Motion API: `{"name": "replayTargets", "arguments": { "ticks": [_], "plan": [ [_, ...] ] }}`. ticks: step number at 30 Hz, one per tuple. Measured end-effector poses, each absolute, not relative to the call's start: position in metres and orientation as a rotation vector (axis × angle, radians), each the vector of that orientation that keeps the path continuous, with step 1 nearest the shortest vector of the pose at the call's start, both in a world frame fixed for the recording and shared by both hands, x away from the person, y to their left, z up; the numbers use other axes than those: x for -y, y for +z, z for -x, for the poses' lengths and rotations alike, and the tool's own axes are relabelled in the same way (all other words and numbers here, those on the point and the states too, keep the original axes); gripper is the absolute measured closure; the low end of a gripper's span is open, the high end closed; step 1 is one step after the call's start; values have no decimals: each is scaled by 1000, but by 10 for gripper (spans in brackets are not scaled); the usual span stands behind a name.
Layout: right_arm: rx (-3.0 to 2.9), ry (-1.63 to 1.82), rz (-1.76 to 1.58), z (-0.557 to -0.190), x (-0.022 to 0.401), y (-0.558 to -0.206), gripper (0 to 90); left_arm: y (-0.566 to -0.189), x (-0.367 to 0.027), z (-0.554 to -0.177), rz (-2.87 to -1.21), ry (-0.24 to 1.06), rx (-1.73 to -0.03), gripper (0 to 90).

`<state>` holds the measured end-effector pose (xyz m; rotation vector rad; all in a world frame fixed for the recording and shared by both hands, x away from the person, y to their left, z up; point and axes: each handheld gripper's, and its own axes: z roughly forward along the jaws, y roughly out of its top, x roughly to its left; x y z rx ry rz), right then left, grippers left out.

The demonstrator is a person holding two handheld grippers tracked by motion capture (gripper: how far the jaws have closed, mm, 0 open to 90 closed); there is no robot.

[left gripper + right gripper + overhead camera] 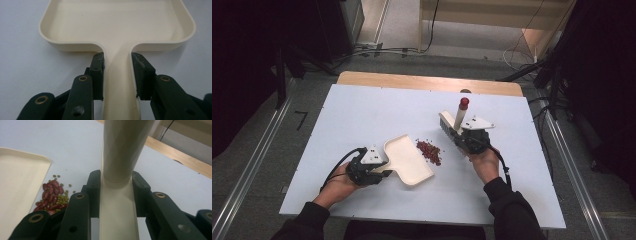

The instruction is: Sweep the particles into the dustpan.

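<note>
A cream dustpan [409,161] lies on the white table, its open mouth facing a small heap of red and green beans [430,151]. My left gripper [384,168] is shut on the dustpan's handle [117,82], a pad pressing each side. My right gripper [458,136] is shut on a cream hand brush [451,125]; its round handle with a red tip [464,102] slants up and away, and the bristle head [445,122] hangs just right of the beans. In the right gripper view the brush handle [122,152] rises between the jaws, with the beans [52,197] and the dustpan [17,187] at left.
The white table [362,115] has bare surface at left and behind the tools. A wooden strip [427,82] runs along its far edge. Cables and stand legs lie on the floor beyond.
</note>
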<state>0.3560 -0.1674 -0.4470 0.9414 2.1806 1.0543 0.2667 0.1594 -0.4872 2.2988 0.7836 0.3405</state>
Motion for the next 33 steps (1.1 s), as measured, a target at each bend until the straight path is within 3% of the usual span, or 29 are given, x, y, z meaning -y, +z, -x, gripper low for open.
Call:
{"name": "replayTargets", "arguments": {
  "ticks": [33],
  "plan": [
    [-2246, 940, -750, -325, 100, -465, 634, -483, -153, -270, -2325, 330, -787, 666]
  ]
}}
